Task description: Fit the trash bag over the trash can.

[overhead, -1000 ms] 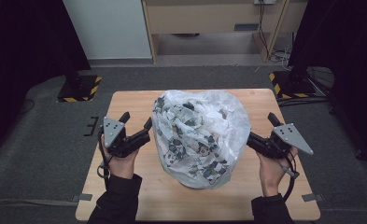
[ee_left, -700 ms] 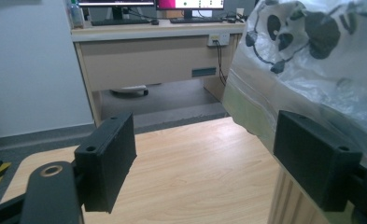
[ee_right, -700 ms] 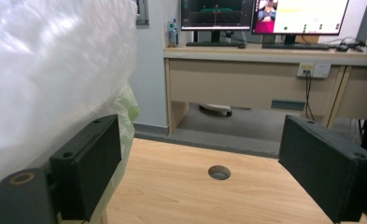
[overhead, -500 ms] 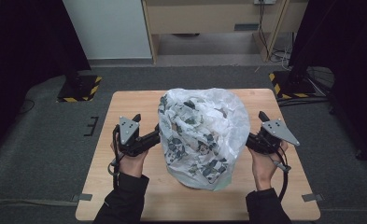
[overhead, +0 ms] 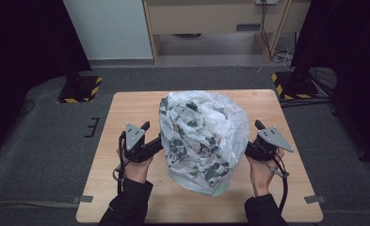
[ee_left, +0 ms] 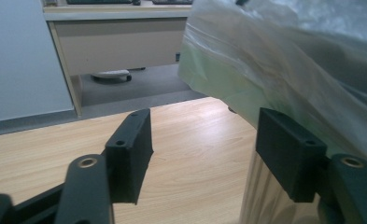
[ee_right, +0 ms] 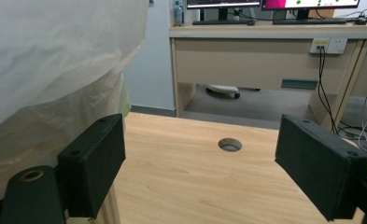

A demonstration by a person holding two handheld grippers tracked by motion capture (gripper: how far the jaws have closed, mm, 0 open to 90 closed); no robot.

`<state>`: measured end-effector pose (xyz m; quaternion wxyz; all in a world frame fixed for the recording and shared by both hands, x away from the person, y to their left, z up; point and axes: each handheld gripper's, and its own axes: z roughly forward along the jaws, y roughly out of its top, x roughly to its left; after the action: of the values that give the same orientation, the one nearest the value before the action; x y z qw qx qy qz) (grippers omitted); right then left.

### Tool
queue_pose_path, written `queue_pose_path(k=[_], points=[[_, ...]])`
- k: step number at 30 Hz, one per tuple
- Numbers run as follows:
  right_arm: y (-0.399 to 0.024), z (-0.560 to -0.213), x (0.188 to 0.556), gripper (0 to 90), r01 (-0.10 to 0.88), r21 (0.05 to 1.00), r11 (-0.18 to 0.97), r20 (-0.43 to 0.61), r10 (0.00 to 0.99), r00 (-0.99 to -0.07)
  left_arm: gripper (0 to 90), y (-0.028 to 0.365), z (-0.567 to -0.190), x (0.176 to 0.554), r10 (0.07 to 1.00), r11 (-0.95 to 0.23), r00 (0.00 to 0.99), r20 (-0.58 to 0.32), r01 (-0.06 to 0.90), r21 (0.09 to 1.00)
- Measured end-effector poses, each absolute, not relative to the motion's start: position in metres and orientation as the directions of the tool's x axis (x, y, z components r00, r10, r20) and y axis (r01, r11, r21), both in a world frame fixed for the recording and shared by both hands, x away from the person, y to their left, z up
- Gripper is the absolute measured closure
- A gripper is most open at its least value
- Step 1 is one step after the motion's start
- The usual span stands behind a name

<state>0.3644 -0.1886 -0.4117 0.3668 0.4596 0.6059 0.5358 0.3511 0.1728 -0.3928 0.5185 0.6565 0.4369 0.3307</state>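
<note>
Grippers L [overhead: 158, 141] & R [overhead: 249, 147], jaws spread, L's just narrowing, flank our plastic bag [overhead: 204, 139]; thin film may slip or tear if pinched.

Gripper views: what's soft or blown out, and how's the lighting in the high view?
Left gripper view: the plastic bag is close and blurry, with pale glare along its folds; the fingers and wooden table are fairly sharp. Right gripper view: the bag is a near-white, washed-out mass; the desk behind is clear. High view: even light on the table, dark at both side edges.
</note>
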Motion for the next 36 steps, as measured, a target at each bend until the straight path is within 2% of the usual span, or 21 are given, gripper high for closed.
queue_pose_path(k=[6, 12, 19, 22, 30, 36], points=[[-0.188, -0.420, 0.365, 15.7, 0.181, 0.984, 0.004, 0.052, 0.951, -0.304, 42.1, 0.170, -0.401, 0.347, 0.913, -0.121, 0.408, 0.019, 0.224, 0.967], [-0.187, -0.433, 0.365, 15.8, 0.204, 0.979, 0.002, 0.060, 0.954, -0.295, 42.9, 0.169, -0.412, 0.344, 0.909, -0.154, 0.416, 0.041, 0.243, 0.958], [-0.185, -0.447, 0.365, 15.7, 0.241, 0.971, 0.002, 0.067, 0.958, -0.279, 42.0, 0.167, -0.428, 0.344, 0.908, -0.173, 0.417, 0.040, 0.286, 0.943], [-0.187, -0.448, 0.364, 15.4, 0.245, 0.969, 0.010, 0.059, 0.960, -0.273, 37.3, 0.170, -0.431, 0.343, 0.907, -0.172, 0.420, 0.038, 0.285, 0.943], [-0.221, -0.425, 0.358, 15.7, 0.190, 0.980, -0.050, 0.090, 0.974, -0.207, 34.8, 0.198, -0.432, 0.335, 0.932, -0.157, 0.360, 0.042, 0.297, 0.942], [-0.241, -0.398, 0.355, 19.7, 0.126, 0.989, -0.073, 0.097, 0.977, -0.192, 33.4, 0.217, -0.451, 0.329, 0.946, -0.180, 0.318, 0.058, 0.369, 0.912]])
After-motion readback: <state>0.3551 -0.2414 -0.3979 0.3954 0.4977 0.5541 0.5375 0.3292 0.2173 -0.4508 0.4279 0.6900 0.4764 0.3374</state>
